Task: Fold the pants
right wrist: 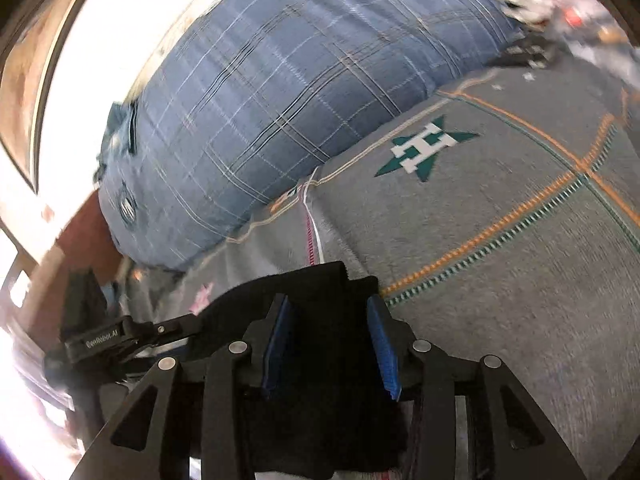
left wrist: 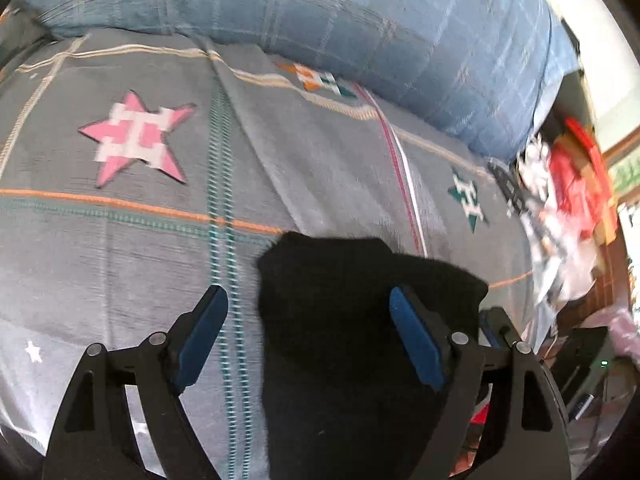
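Note:
The black pants (left wrist: 340,360) lie bunched on the grey star-patterned bedsheet (left wrist: 120,240). My left gripper (left wrist: 308,294) hangs over them with its jaws wide apart. Its left blue pad (left wrist: 204,336) is clear of the cloth and its right pad (left wrist: 416,340) sits above the fabric without pinching it. In the right wrist view, the right gripper (right wrist: 327,300) stands open, with a fold of the pants (right wrist: 312,400) lying loose between its blue pads (right wrist: 384,344). The left gripper's black body (right wrist: 96,342) shows at the left, beside the same dark cloth.
A big blue plaid pillow (left wrist: 360,20) (right wrist: 260,100) runs along the far side of the bedsheet (right wrist: 500,280). Red and white clutter (left wrist: 568,184) piles up past the bed's right edge. A bright window (right wrist: 80,60) is to the left of the pillow.

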Tool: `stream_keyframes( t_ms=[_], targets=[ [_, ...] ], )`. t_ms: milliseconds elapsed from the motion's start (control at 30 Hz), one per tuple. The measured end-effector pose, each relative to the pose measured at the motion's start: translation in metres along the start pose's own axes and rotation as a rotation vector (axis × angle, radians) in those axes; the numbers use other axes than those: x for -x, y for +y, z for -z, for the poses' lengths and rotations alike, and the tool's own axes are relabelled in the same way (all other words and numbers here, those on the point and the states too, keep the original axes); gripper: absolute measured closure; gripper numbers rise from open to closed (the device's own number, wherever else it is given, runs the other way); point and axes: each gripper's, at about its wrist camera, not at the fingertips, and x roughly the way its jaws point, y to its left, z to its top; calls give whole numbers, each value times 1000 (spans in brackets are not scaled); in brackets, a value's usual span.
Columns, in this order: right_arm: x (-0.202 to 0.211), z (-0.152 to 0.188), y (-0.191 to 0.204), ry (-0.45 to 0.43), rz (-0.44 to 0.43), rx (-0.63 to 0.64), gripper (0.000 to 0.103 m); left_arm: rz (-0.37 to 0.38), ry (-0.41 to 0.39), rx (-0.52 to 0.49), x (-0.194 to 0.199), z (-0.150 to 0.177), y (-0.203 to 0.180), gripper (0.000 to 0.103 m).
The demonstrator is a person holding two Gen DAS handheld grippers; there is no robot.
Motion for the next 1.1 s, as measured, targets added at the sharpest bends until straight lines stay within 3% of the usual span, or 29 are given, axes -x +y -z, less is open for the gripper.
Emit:
stream_keyframes(
  t_ms=[167,233,300,333,400,500,533,567,667,833,1100],
  targets=[
    [-14,1,6,62,-13,17,60,21,33,41,-5,4,11,19],
    [-24,5,15,87,-2,80,68,31,64,48,-13,7,10,19],
    [-20,6,26,75,8,150,87,56,94,46,-15,9,5,21],
    [-11,5,32,45,3,166,87,55,91,28,-13,12,-1,21],
    [-4,3,33,16,22,185,92,16,70,-15,-11,18,-11,21],
    [-17,3,13,93,99,142,93,-43,28,-69,-13,20,-20,21],
    [-15,3,6,101,66,98,93,-55,17,-82,-11,21,-23,21],
    [-9,3,3,90,48,72,88,-64,5,-90,-7,22,-23,21],
    [9,0,-4,56,2,23,86,-117,-55,-129,7,24,-26,21],
    [21,-1,-13,54,18,-26,63,-164,-104,-158,19,26,-23,21],
    [12,2,-12,105,27,-49,48,-205,-106,-138,27,27,-7,21]
  ],
)
